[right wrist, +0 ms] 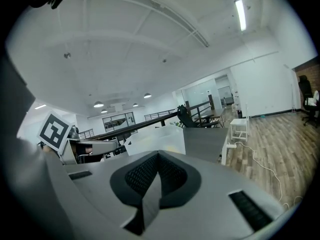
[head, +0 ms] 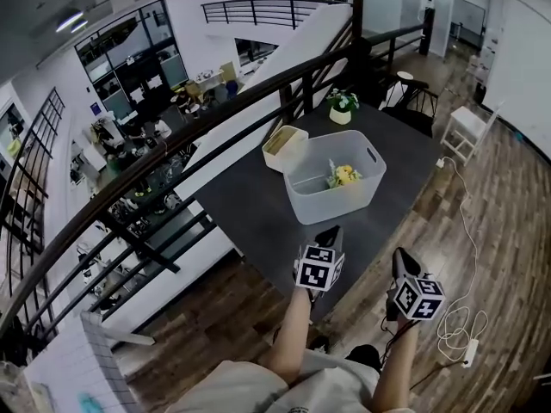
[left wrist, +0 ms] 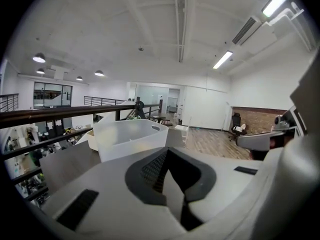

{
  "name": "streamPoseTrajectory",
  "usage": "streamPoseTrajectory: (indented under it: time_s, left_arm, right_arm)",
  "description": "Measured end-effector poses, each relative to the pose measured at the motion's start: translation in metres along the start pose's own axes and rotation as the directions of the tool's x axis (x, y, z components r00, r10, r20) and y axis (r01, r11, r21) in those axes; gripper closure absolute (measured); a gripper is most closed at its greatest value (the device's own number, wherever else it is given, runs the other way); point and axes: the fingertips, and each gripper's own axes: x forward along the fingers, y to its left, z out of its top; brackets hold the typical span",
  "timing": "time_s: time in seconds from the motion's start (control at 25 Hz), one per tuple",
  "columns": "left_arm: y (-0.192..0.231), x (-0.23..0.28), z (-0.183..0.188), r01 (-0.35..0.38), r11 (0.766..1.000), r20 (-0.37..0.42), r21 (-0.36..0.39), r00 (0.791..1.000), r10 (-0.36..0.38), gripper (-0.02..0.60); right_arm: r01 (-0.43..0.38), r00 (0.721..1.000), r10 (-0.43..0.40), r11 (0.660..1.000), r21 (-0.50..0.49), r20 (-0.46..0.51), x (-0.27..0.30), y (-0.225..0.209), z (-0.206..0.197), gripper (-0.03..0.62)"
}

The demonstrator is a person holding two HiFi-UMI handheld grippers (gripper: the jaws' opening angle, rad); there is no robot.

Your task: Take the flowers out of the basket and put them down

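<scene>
A translucent white basket (head: 334, 179) stands on the dark grey table (head: 250, 209), and a small bunch of yellow flowers (head: 343, 175) lies inside it. Both grippers hover over the table's near edge, short of the basket. My left gripper (head: 329, 232) is shut and holds nothing; its own view shows the basket (left wrist: 129, 138) just ahead of the closed jaws (left wrist: 167, 156). My right gripper (head: 403, 256) hangs off the table's near right corner, shut and empty (right wrist: 157, 160). From there the basket (right wrist: 155, 140) shows ahead and to the left.
A cream lidded box (head: 284, 147) touches the basket's far left side. A potted plant (head: 342, 106) sits at the table's far end. A dark railing (head: 215, 114) runs along the table's left. A white chair (head: 469, 127) and a floor cable (head: 461, 317) are at the right.
</scene>
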Motion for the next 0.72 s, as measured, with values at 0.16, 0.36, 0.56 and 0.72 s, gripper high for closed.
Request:
streamPoseTrajectory:
  time_s: [0.16,0.36,0.56,0.72]
  left_arm:
    - [0.013,0.006,-0.010,-0.004,1.000,-0.025,0.001,1.000,0.004,0.558]
    - [0.044,0.014,-0.012,-0.067,0.997,-0.058,-0.033,0.996,0.065,0.558]
    - [0.052,0.025,-0.002,-0.111,0.993,-0.047,-0.030,0.993,0.109,0.558]
    - [0.042,0.040,0.002,-0.095,0.995,-0.053,0.010,0.994,0.096,0.558]
  right_arm:
    - [-0.009,1.000,0.009,1.000,0.006,-0.005,0.017,-0.001,0.000,0.576]
    - [-0.046,0.999,0.046,0.999,-0.004,-0.012,0.045,0.004,0.009,0.576]
    - [-0.086,0.996,0.086,0.996,-0.012,-0.006,0.066,0.001,0.021,0.576]
    - [-0.115,0.993,0.115,0.993,-0.007,-0.008,0.085,-0.009,0.027,0.576]
